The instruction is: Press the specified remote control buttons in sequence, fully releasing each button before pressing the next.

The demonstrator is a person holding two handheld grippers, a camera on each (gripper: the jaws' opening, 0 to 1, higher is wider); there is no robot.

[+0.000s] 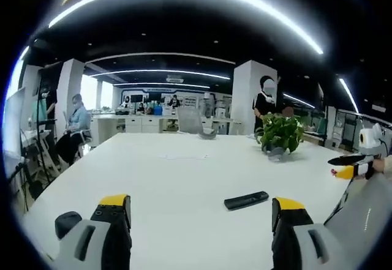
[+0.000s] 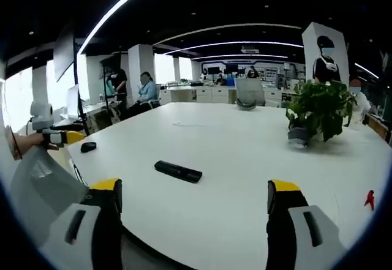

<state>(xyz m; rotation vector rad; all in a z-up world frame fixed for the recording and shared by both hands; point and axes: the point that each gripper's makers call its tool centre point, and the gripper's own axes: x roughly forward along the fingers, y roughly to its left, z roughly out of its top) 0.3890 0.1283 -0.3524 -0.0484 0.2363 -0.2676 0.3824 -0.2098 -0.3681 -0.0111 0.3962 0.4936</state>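
A black remote control [image 1: 245, 200] lies flat on the white table [image 1: 184, 172], a little ahead of my left gripper [image 1: 201, 212], whose yellow-tipped jaws stand wide apart with nothing between them. The same remote control [image 2: 177, 171] lies ahead and left of centre of my right gripper [image 2: 195, 195], also open and empty. The right gripper [image 1: 352, 166] enters the left gripper view at the far right edge. The left gripper [image 2: 58, 136] appears at the left edge of the right gripper view, held by a hand.
A potted green plant [image 1: 280, 134] stands on the table beyond the remote, seen as plant [image 2: 318, 114] at right. A small black object [image 2: 88, 147] and another black object [image 1: 66, 222] lie near the table edge. A red item [image 2: 369, 199] lies right. People sit at desks behind.
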